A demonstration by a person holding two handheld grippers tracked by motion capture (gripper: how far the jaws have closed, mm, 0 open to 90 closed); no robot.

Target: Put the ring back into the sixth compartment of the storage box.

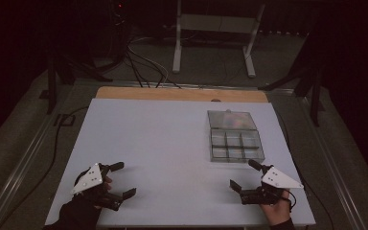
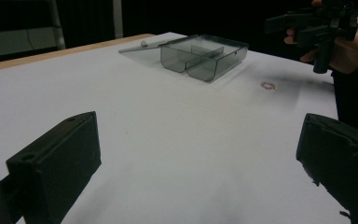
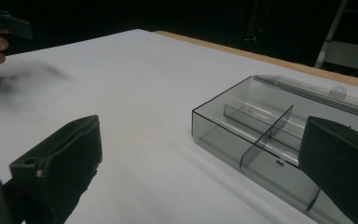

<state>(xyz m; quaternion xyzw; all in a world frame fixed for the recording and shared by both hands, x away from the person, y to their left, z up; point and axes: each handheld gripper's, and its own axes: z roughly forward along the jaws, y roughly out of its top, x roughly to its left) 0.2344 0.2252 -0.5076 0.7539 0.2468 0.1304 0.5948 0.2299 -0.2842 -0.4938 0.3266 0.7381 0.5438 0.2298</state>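
Your right hand-held gripper (image 1: 248, 184) rests at the near right of the bench (image 1: 163, 139), with its jaws spread wide apart and nothing between them. Your left hand-held gripper (image 1: 120, 181) rests at the near left, jaws likewise wide apart and empty. Both point toward the middle of the bench.

The only object on the bench is a clear smoke-tinted compartment box (image 1: 235, 144) with its hinged lid (image 1: 231, 119) folded open and lying flat on the far side. From the right hand-held gripper the box lies at about 12 o'clock, near. From the left hand-held gripper it lies at about 2 o'clock, well apart. The right hand is therefore the nearer one for any move to the box, as judged from the high view.

With the lid open, the long axis of box and lid together runs from 6 to 12 o'clock, away from you. The tray's dividers form a grid of small compartments. In the right gripper view the compartments (image 3: 261, 135) appear empty, though the dim light limits certainty.

In the left gripper view a small ring-shaped mark (image 2: 268, 85) lies on the bench between the box and your right hand (image 2: 349, 44). You cannot tell whether it is an object or a stain.

No brand, label or readable writing is visible on the box, the bench or either hand-held gripper.
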